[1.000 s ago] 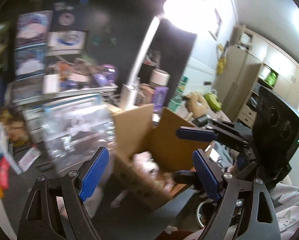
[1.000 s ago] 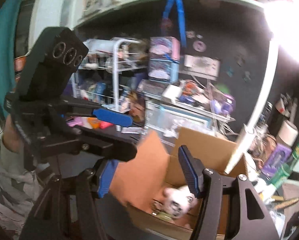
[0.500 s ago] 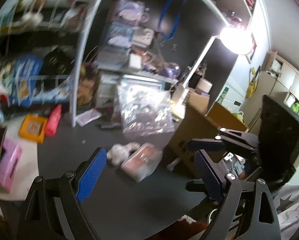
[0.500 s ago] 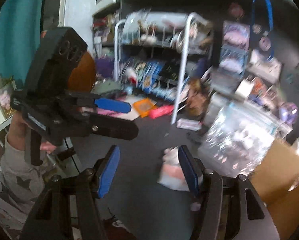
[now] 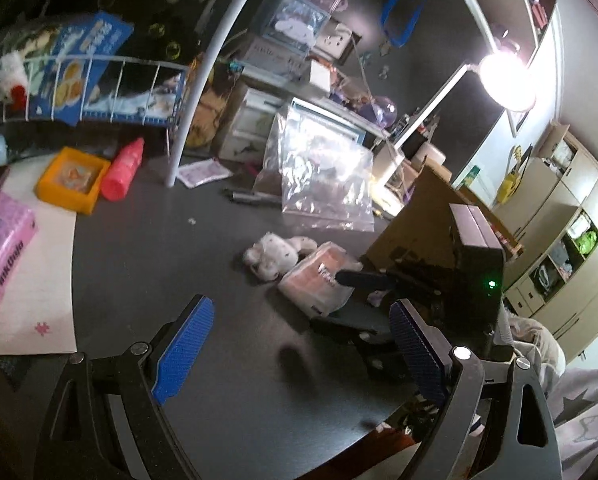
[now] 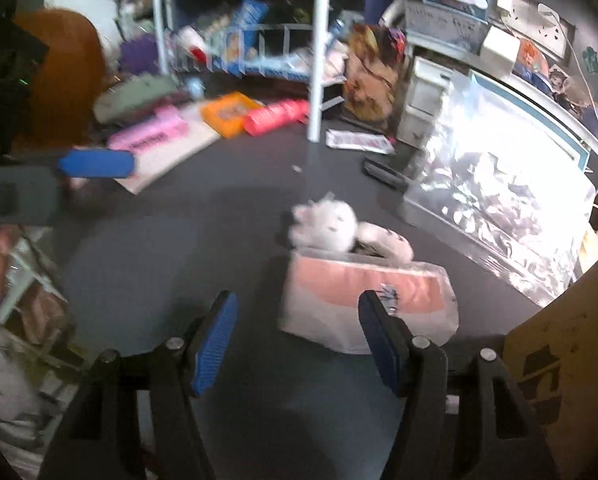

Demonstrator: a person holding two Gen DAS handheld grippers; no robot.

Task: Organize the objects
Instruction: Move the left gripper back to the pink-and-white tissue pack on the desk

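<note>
Pink-and-white packet (image 6: pixel 363 300) ahead of right hand-held gripper (image 6: pixel 295 340), plush toy (image 6: pixel 331 228) behind | both hand-held grippers released, empty | bare table (image 6: pixel 171 248) leftward, cardboard box (image 6: pixel 567 360) right.

Both grippers are showing black skeletal arms with triangular cut-outs, silver screws and ribbed blue pads: the left gripper (image 5: pixel 299 344) and the right gripper (image 6: pixel 295 340). The person is wearing a pale grey star-printed sleeve (image 5: pixel 587 420).

Right gripper (image 6: pixel 295 340) gapes, opening, empty, near pink packet (image 6: pixel 363 304).
</note>
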